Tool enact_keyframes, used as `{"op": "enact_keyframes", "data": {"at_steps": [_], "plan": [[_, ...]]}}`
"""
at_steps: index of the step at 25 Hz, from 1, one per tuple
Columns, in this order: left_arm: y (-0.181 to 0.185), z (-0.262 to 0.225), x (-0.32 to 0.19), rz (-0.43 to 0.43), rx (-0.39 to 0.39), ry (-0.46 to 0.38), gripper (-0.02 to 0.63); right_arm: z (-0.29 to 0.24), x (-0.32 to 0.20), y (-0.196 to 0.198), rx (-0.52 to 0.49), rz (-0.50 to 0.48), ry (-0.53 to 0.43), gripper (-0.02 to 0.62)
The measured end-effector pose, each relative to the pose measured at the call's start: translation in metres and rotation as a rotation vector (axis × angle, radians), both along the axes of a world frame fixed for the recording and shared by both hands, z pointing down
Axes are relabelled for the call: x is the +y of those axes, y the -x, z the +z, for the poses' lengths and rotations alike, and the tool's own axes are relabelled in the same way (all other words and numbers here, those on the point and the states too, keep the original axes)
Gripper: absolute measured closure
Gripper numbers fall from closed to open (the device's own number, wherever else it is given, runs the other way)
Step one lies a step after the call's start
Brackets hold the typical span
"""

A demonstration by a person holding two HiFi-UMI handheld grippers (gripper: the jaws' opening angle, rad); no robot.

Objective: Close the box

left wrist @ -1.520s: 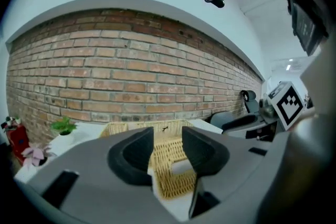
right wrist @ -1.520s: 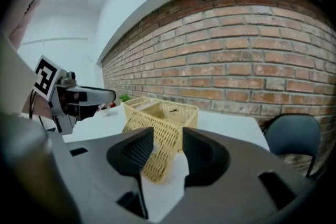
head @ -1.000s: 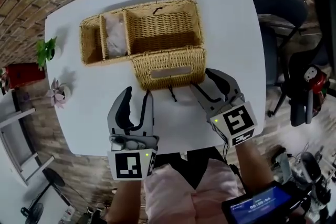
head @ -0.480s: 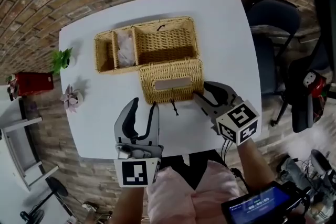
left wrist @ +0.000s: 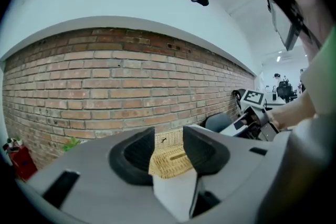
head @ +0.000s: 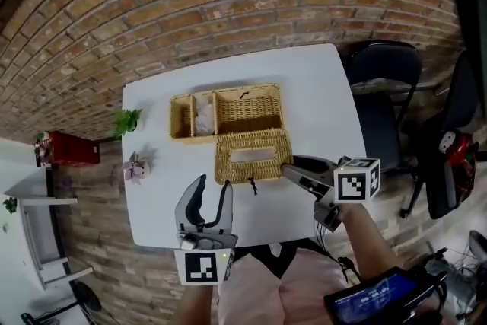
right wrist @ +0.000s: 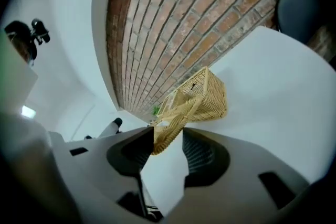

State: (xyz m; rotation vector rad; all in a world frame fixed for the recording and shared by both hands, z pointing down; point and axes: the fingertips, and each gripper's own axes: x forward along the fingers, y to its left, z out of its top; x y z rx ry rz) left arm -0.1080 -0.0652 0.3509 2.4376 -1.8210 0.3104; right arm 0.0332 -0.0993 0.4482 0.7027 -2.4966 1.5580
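Note:
A wicker box stands on the white table, and its lid is folded open towards me. One side compartment holds a pale cloth. My left gripper hovers open near the table's front edge, just left of the lid's dangling strap. In the left gripper view the box lies beyond the left gripper, apart from it. My right gripper is rolled on its side at the lid's right front corner. Its jaws have just been opening. In the right gripper view the lid's edge shows in the gap of the right gripper, and no pad presses on it.
A small green plant and a pink flower pot sit at the table's left edge. A red object is further left, off the table. Black chairs stand to the right. A brick wall runs behind the table.
Both grippers have lifted and the head view has pulled back, so the table looks smaller. The right gripper has rolled onto its side at the lid's corner. The box has not moved.

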Motion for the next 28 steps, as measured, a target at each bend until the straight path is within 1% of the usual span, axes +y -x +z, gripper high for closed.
{"op": "enact_keyframes", "data": {"at_steps": [3, 7, 9, 13, 17, 19, 23, 28], "plan": [[0.002, -0.004, 0.004, -0.020, 0.020, 0.002, 0.434, -0.010, -0.010, -0.003, -0.076, 0.045, 0.083, 0.419], [0.006, 0.008, 0.008, -0.023, 0.005, 0.024, 0.431, -0.015, -0.016, -0.004, -0.127, 0.083, 0.161, 0.419], [0.007, 0.016, 0.008, -0.017, -0.002, 0.037, 0.430, -0.020, -0.020, -0.002, -0.170, 0.094, 0.187, 0.419], [0.006, 0.040, 0.006, -0.003, -0.004, 0.080, 0.419, -0.030, -0.027, 0.000, -0.241, 0.101, 0.196, 0.419], [0.010, 0.060, -0.003, -0.001, -0.030, 0.104, 0.416, -0.030, -0.026, 0.000, -0.259, 0.118, 0.226, 0.419], [0.010, 0.066, -0.012, 0.005, -0.025, 0.111, 0.413, -0.030, -0.026, -0.002, -0.267, 0.121, 0.224, 0.419], [0.006, 0.056, -0.030, 0.017, -0.017, 0.060, 0.411, -0.032, -0.028, -0.001, -0.285, 0.115, 0.202, 0.409], [0.007, 0.050, -0.043, 0.016, 0.006, 0.046, 0.400, -0.039, -0.034, 0.000, -0.333, 0.144, 0.193, 0.394]]}}
